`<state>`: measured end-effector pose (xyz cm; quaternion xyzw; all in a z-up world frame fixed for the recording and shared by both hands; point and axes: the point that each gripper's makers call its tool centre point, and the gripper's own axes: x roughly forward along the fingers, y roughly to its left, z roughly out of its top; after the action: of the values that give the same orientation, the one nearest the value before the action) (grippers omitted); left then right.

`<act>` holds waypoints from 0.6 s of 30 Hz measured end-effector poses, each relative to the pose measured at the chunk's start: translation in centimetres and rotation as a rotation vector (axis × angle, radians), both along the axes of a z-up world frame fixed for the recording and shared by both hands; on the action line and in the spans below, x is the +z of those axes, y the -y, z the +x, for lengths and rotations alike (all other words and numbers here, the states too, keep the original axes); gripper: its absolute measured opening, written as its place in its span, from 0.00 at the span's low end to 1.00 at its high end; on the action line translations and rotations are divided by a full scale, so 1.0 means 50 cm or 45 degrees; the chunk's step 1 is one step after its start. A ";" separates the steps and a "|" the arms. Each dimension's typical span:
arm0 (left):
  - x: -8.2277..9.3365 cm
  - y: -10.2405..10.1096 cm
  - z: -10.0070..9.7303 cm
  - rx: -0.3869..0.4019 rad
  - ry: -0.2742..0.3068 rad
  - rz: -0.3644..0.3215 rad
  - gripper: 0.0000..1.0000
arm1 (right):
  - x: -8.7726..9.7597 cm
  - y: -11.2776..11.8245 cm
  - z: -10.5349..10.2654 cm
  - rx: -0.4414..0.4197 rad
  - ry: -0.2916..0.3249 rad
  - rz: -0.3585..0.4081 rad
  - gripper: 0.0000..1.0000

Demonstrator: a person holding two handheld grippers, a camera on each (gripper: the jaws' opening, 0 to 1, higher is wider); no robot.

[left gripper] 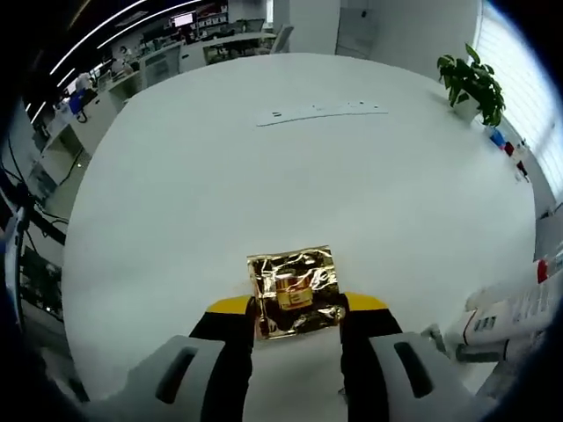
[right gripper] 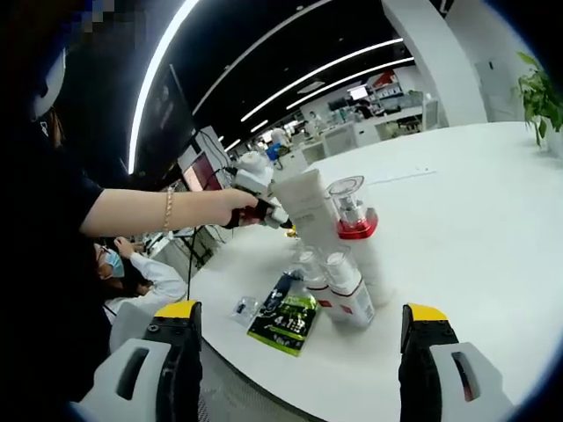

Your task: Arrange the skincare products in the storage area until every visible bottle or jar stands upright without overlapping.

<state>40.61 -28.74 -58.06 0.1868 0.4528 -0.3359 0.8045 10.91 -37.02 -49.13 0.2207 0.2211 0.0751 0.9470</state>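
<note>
My left gripper [left gripper: 297, 309] is shut on a crumpled gold foil sachet [left gripper: 295, 288], held low over the white table [left gripper: 264, 176]. White bottles with red marks [left gripper: 515, 308] poke in at the right edge of the left gripper view. In the right gripper view a tall white tube [right gripper: 308, 207] and a bottle with a clear cap and red collar [right gripper: 354, 220] stand together near the table's edge. Two small clear-capped bottles [right gripper: 345, 286] stand in front of them, beside a flat green and black sachet [right gripper: 283, 322]. My right gripper [right gripper: 302, 318] is open and empty, short of this group. A person's hand holds the left gripper [right gripper: 253, 189] behind the tube.
A potted plant [left gripper: 472, 81] stands at the table's far right and a thin flat strip [left gripper: 321, 112] lies at the far side. A small clear item [right gripper: 244, 308] lies at the table's edge [right gripper: 237, 352]. A seated person [right gripper: 136, 277] is beyond that edge.
</note>
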 end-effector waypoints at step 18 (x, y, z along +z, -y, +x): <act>-0.028 -0.149 -0.122 0.111 -0.045 0.036 0.43 | 0.013 -0.027 0.002 0.084 0.042 -0.034 0.99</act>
<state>34.53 -21.30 -59.45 0.1722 0.4795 -0.2972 0.8075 11.02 -35.67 -48.49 0.1993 0.2138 0.1070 0.9503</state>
